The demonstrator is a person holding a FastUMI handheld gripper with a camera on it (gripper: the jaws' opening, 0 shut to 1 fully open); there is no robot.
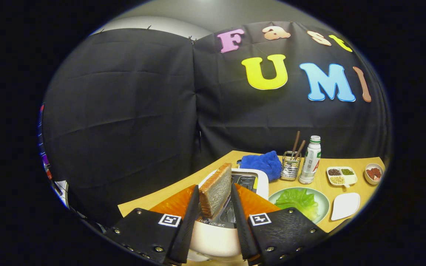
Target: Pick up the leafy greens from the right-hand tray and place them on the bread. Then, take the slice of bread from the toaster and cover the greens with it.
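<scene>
Gripper view: tool [215,207] fingers astride upright bread slice [216,190], left finger touching, right with a slight gap. Slice stands above toaster [252,181]. Beyond right finger: leafy greens [297,199] on green plate [322,201], wooden surface [320,183].

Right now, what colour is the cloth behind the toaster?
Blue; the cloth shows best in the gripper view.
</scene>
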